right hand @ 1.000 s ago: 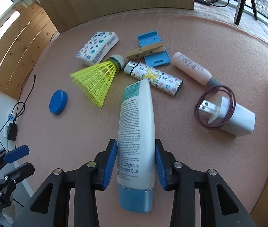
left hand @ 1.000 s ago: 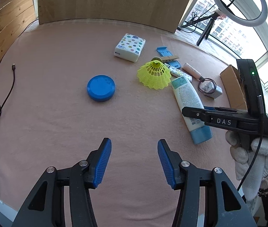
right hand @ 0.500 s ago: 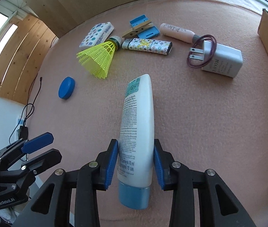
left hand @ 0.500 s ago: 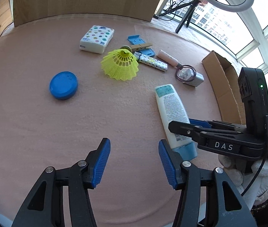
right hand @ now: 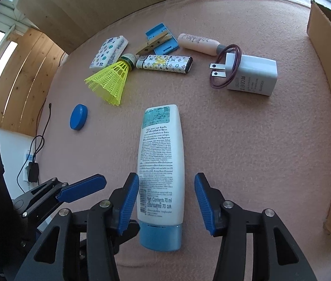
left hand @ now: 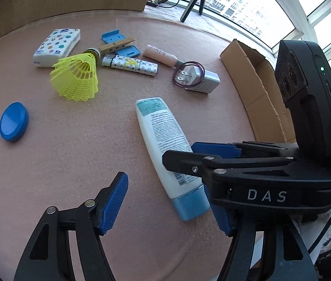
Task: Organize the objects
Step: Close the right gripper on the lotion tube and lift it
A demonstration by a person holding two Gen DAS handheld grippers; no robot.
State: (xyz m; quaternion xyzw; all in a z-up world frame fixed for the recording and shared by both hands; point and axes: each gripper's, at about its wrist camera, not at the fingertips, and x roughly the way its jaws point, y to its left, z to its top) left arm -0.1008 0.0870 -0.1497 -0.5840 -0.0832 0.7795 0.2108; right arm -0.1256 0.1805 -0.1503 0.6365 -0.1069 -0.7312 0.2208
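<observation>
Both grippers are opening above the pink table. From the right wrist view, the right gripper straddles the lower part of the white tube, which lies flat on the table. Its left pad sits at the tube's edge, and whether it touches cannot be told; the right pad stands clear with a visible gap. The left gripper has nothing between its jaws, which stand wide. Its right finger is largely hidden behind the black body of the right gripper, which crosses in front of it in the left wrist view. That body also covers part of the tube's lower edge there. A gloved hand is cut off at the frame's right edge.

The tube's long axis runs away from the right wrist camera, its blue cap nearest the gripper and its flat sealed end pointing toward the yellow shuttlecock and patterned lighter. A charger lies to the right, near the cardboard box.
</observation>
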